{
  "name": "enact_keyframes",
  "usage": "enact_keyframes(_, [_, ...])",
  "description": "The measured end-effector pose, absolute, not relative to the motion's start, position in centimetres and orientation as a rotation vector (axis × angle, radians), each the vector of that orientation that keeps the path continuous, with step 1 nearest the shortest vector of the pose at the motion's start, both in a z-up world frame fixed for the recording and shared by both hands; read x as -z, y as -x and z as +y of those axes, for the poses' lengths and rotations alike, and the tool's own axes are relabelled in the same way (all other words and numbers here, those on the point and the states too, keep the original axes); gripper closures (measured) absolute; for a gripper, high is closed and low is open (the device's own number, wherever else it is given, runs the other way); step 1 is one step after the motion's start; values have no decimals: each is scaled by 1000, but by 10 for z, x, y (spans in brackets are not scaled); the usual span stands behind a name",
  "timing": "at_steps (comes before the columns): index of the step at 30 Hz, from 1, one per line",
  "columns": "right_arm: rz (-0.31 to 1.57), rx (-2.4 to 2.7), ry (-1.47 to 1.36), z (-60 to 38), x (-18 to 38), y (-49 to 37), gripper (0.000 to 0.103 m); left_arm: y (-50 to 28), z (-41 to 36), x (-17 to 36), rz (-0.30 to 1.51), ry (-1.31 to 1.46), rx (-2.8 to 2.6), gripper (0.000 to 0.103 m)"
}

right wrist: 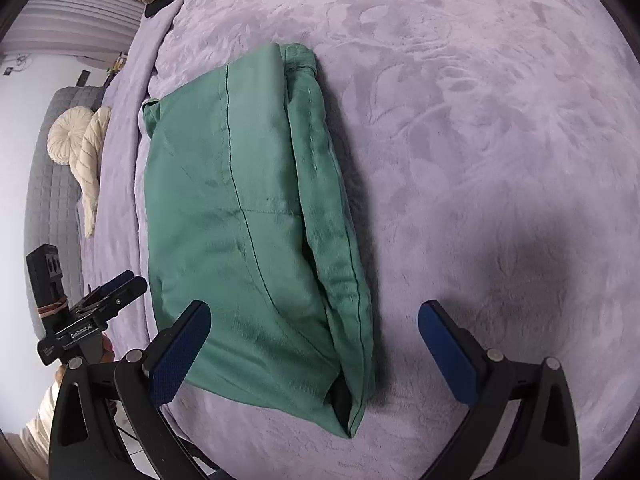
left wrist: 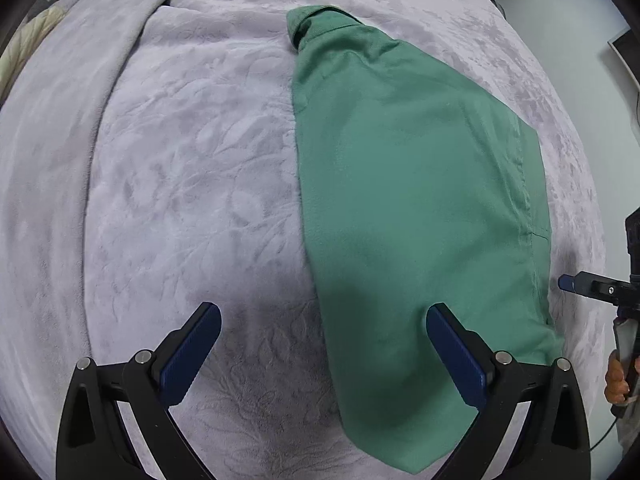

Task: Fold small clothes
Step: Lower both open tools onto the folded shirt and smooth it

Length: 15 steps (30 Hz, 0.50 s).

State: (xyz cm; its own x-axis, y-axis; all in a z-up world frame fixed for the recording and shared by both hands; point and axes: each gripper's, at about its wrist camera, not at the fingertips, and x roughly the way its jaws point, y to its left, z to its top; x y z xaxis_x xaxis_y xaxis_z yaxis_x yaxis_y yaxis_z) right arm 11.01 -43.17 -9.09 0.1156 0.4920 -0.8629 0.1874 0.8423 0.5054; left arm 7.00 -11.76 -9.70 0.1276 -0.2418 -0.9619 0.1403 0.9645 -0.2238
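The green garment point(left wrist: 420, 200) lies folded lengthwise into a long narrow strip on the lilac plush blanket point(left wrist: 180, 200), its collar-like end at the far side and its near end reaching between the 2 grippers. It looks light, soft and limp — a woven cloth that will sag wherever it is not supported and slide little on the pile beneath. Judged from the stacked layers along its right edge in the right wrist view, the sound place to take hold is a near corner on each side, pinching through all layers so the fold does not peel apart.

The left gripper point(left wrist: 324, 344) hangs above the strip's left edge with its jaws spread wide and nothing between the pads. The right gripper point(right wrist: 316, 340) hangs over the near right corner, jaws at full spread, pads clear of the cloth.

The blanket, embossed with a leaf pattern, covers a bed and gives underfoot — a soft surface that will dimple under pressure. Off its left side in the right wrist view stand a grey quilted seat point(right wrist: 52, 184) with cream cushions point(right wrist: 80, 144) and a pale wall.
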Motion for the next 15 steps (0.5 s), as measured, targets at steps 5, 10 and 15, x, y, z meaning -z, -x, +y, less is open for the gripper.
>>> enact_keyframes(5, [1474, -326, -618, -432, 109, -132, 0, -87, -128, 124, 1474, 176, 361, 0])
enact_keyframes(10, [1504, -355, -630, -423, 128, -143, 0, -95, -146, 131, 1466, 156, 373, 0])
enact_keyframes(15, [1516, -381, -632, -417, 134, -150, 0, -100, -153, 133, 1473, 148, 394, 0])
